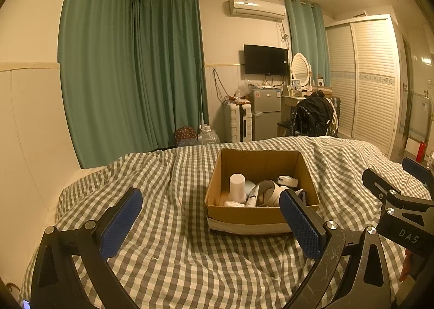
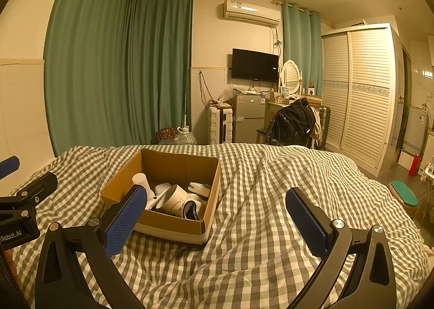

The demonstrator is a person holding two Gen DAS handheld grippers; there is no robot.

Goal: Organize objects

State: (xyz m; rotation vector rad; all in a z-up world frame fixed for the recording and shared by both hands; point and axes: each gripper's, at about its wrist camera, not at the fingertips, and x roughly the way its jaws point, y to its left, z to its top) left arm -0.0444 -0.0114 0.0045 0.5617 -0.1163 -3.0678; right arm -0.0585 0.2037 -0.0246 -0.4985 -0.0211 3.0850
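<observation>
Open brown cardboard box (image 1: 261, 201), taped base, sits mid-bed on the checked cover (image 1: 176, 249); inside, white cylinder (image 1: 237, 187), tube, cup, small pale items. Your left claw (image 1: 211, 223) and right claw (image 2: 217, 223): both spread wide, empty.

Left claw (image 1: 210, 223) spread wide and empty, right claw (image 2: 217, 223) likewise, side by side

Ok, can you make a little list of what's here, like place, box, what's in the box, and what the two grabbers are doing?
place: a bed with a checked cover
box: open cardboard box sitting on the cover
in the box: upright white cylinder, a white tube, a mug on its side, other small things
left gripper: open, holding nothing
right gripper: open, holding nothing
</observation>
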